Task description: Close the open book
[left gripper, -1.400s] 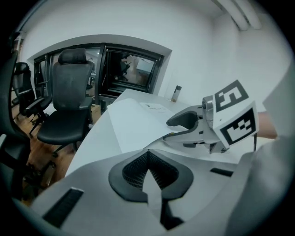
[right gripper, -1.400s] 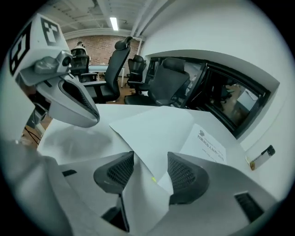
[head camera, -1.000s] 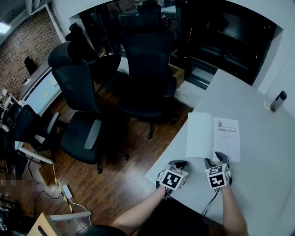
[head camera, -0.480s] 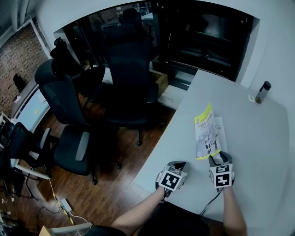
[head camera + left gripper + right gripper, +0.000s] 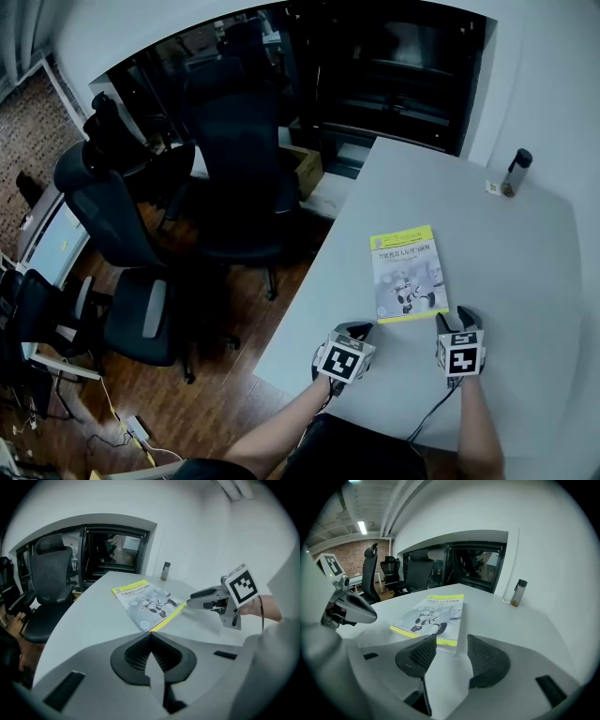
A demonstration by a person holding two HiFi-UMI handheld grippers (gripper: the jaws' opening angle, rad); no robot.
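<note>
The book [image 5: 408, 274] lies shut and flat on the grey table [image 5: 525, 281], yellow-and-grey cover up. My right gripper [image 5: 457, 319] sits just off the book's near right corner, jaws open; in the right gripper view the book [image 5: 433, 616] has its near corner at the gap of the right gripper [image 5: 452, 644], and no pad presses on it. My left gripper [image 5: 354, 330] is at the table's near left edge, short of the book. Seen from the left gripper view, the pads of the left gripper [image 5: 150, 637] meet with nothing between them, the book [image 5: 147, 604] ahead.
A dark bottle [image 5: 515, 172] stands at the table's far right, beside a small label. Black office chairs [image 5: 234, 159] and a cardboard box [image 5: 305, 164] stand on the wooden floor left of the table. A white wall lies beyond the table's right side.
The open book's cover has swung over from left to right, and the book now lies shut. My right gripper has moved right, off the book's near edge.
</note>
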